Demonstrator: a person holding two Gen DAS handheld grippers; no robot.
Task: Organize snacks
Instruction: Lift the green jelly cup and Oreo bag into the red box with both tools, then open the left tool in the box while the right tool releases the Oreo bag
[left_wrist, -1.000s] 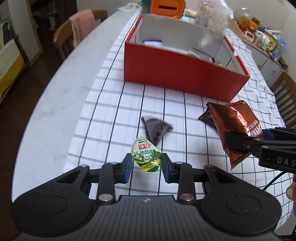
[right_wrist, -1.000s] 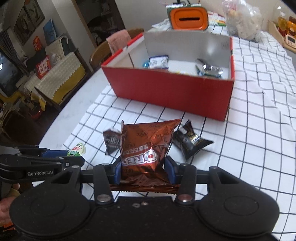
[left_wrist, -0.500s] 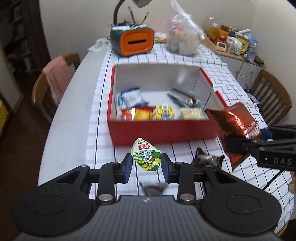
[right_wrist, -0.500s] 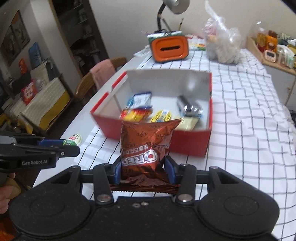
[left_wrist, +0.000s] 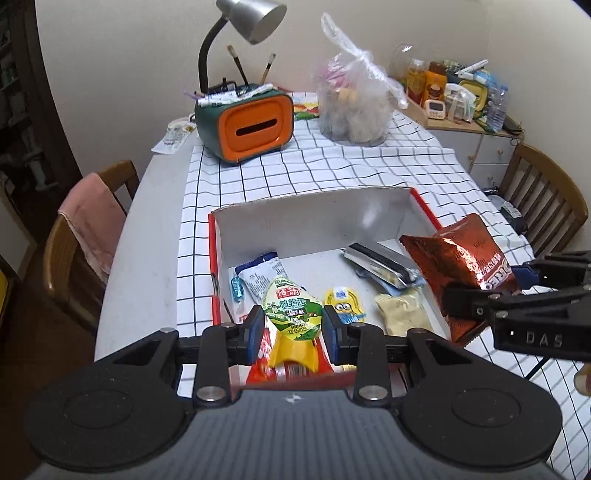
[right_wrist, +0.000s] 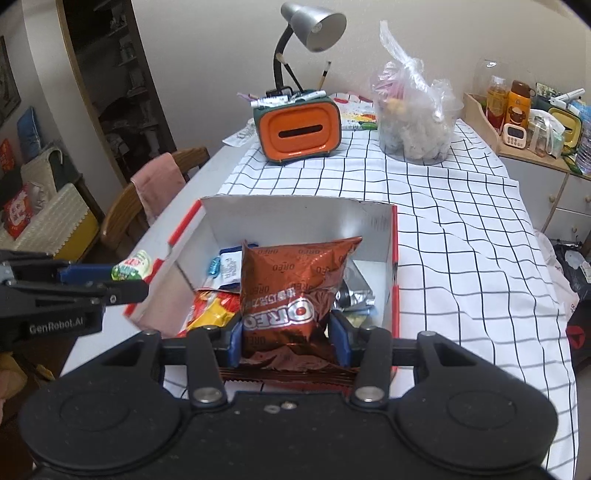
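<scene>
My left gripper (left_wrist: 293, 326) is shut on a small green snack packet (left_wrist: 291, 308) and holds it above the near left part of the red box (left_wrist: 213, 258). My right gripper (right_wrist: 286, 334) is shut on a brown Oreo bag (right_wrist: 295, 291), held above the box's near right side (right_wrist: 395, 288). The Oreo bag also shows in the left wrist view (left_wrist: 461, 266). The green packet also shows in the right wrist view (right_wrist: 133, 266). The box holds several snacks, among them a Minions packet (left_wrist: 343, 302) and a silver packet (left_wrist: 380, 262).
An orange and green tissue box with a lamp (left_wrist: 247, 125) and a clear plastic bag (left_wrist: 354, 107) stand at the table's far end. A chair with a pink cloth (left_wrist: 88, 229) is on the left. Another chair (left_wrist: 543, 199) and a cluttered cabinet are on the right.
Both grippers rose from the tablecloth and moved forward with their snacks; they are now over the red box. The loose dark packets on the cloth have left the view.
</scene>
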